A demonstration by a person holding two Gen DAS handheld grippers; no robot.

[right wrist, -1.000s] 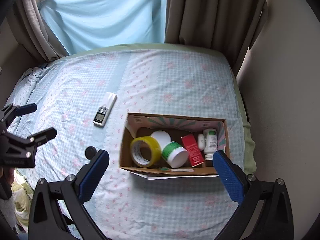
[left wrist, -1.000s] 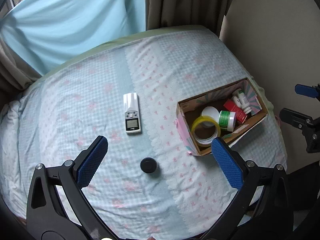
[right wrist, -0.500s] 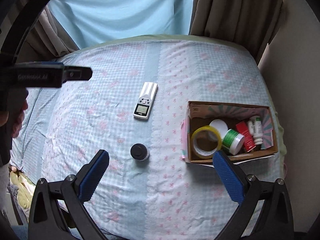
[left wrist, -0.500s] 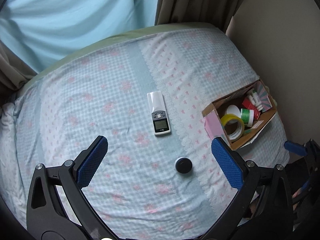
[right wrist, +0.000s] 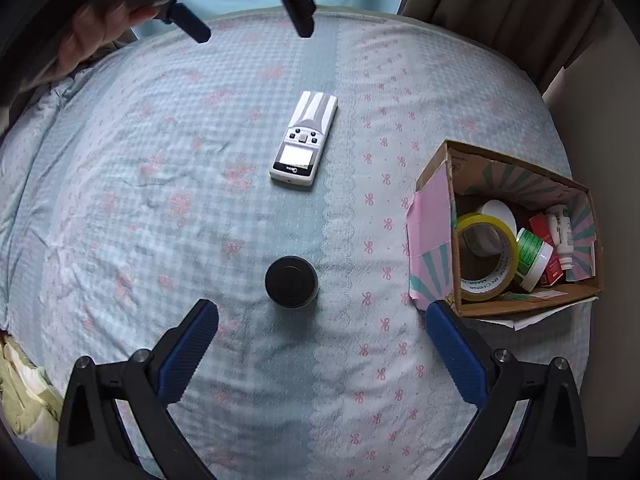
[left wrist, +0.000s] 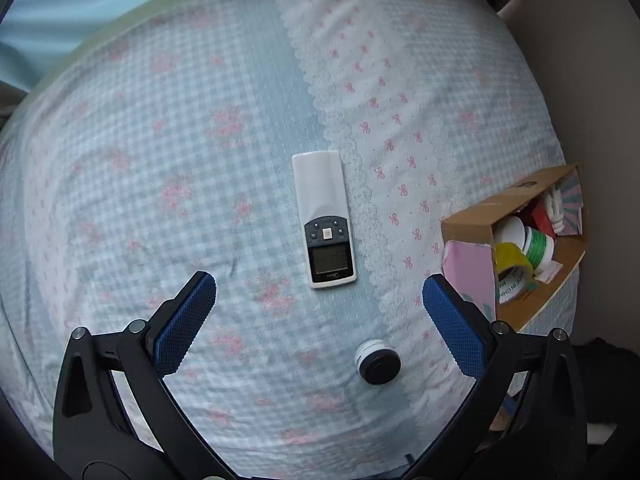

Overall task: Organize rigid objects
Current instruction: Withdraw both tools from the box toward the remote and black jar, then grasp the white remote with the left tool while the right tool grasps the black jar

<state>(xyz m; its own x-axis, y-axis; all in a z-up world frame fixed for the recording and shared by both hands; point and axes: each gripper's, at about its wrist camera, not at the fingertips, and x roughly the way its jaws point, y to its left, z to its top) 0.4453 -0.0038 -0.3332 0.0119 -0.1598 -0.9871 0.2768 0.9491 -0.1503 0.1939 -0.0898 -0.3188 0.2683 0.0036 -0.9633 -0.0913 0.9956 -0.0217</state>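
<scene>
Jaws of left gripper (left wrist: 319, 312) spread wide, empty, above bed (left wrist: 160, 160). Left wrist view: remote control (left wrist: 325, 220) lies flat between and beyond fingertips; black-lidded jar (left wrist: 378, 363) near right finger; cardboard box (left wrist: 468, 220) at far right edge, part filled. Compared with a second ago, remote is nearer centre, box further aside.

Right wrist view: right gripper (right wrist: 322, 346) jaws also wide apart, empty, jar just ahead, now centred. Step, as I judge: approach to pick-up. Next: descend, straddle jar, close, carry to box.
</scene>
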